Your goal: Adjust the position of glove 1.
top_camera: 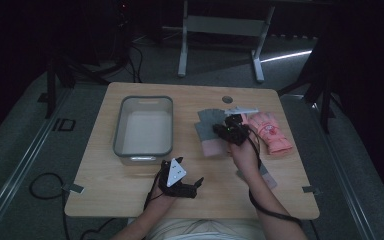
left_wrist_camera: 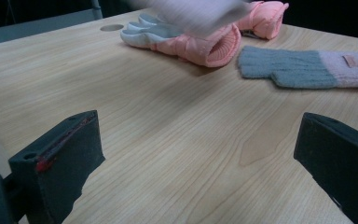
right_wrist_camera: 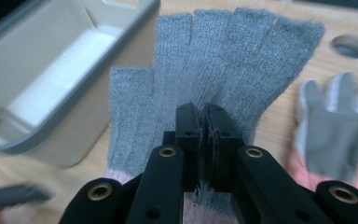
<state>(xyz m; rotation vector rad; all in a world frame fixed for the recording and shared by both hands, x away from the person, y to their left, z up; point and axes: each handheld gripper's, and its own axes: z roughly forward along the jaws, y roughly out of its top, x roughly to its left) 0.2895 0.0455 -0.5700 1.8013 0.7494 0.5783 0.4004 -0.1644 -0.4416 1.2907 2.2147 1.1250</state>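
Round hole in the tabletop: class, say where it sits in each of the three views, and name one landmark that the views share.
High view: the round hole is near the table's far edge, right of centre.
Left gripper view: top left, left of the pink padded gloves.
Right gripper view: upper right corner, beside the fingertips of the grey knit glove.
Shared landmark: the pink padded gloves, near the hole in every view.

Right gripper (top_camera: 230,131) sits over the grey glove (top_camera: 207,131), pink glove (top_camera: 271,132) just right of its jaws, grey bin (top_camera: 143,150) well left. Left gripper (top_camera: 196,184) rests near table edge (top_camera: 130,212), jaws spread, nothing between.
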